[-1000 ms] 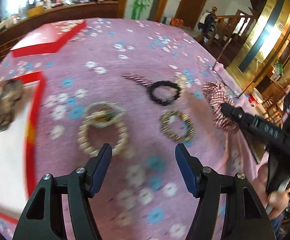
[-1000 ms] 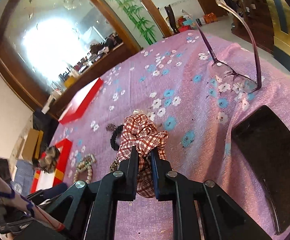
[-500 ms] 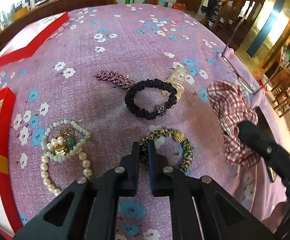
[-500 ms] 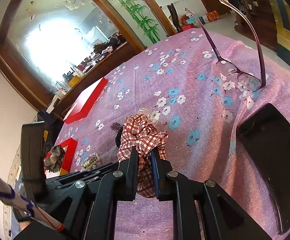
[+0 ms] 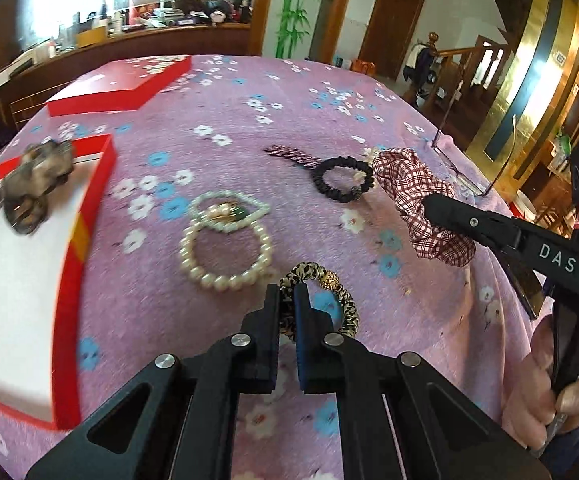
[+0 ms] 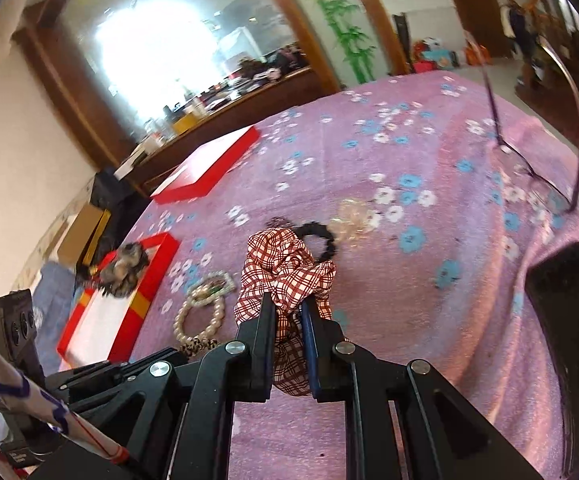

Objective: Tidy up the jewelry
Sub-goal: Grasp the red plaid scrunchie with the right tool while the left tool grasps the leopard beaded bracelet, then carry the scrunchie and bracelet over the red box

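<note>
Since half a second back the left tool (image 5: pixel 287 294) has come up off the tabletop (image 5: pixel 217 120) with the leopard-print scrunchie (image 5: pixel 329 300) pinched in it, and the view now takes in the red tray again. Biggest first: one tabletop in pink flowered cloth, one red lid (image 5: pixel 121 84) at the far side, one red tray (image 5: pixel 85 216) with a brownish hair clip (image 5: pixel 35 184) in it, one pair of glasses (image 6: pixel 545 184). Smaller stuff: two pearl bracelets (image 5: pixel 225 256) overlapping, one black scrunchie (image 5: pixel 343 184), one checked scrunchie (image 6: pixel 285 276). Right tool (image 6: pixel 287 312) is nearly closed, clamping that checked one just above the cloth. Left tool's gap is narrow too, gripping the leopard band.
</note>
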Available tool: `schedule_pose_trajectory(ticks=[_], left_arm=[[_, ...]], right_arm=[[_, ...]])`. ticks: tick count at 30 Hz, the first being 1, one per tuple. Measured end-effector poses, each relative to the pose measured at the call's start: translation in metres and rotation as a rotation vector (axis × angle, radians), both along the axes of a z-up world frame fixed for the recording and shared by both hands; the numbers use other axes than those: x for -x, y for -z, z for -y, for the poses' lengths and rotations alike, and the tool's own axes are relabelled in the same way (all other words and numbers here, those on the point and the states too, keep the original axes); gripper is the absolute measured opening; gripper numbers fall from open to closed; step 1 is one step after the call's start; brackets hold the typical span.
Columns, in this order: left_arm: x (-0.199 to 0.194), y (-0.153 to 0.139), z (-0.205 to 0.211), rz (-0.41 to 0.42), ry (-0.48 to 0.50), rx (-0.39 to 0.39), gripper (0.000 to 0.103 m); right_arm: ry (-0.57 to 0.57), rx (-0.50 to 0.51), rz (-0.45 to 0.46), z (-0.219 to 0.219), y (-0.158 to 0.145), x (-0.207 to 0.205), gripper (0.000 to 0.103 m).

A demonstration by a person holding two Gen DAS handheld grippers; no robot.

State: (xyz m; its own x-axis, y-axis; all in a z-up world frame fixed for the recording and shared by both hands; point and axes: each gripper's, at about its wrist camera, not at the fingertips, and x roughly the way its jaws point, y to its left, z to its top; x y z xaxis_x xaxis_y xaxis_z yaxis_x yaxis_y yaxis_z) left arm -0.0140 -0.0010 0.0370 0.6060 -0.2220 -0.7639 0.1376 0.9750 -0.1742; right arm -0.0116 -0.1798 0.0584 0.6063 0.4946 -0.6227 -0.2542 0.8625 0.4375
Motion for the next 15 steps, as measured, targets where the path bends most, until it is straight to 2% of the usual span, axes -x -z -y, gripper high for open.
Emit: schedule_pose_trajectory(ticks=[5, 15], left_arm=[[0.011, -0.005, -0.003, 0.031, -0.003, -0.005, 0.006], [0.020, -0.033, -0.022, 0.085, -0.048, 0.017, 0.006]], right_arm=[[-0.049, 0.029, 0.014, -0.012, 0.001, 0.002, 0.014], [-0.060, 0.033, 0.014, -0.015, 0.003, 0.000, 0.014]])
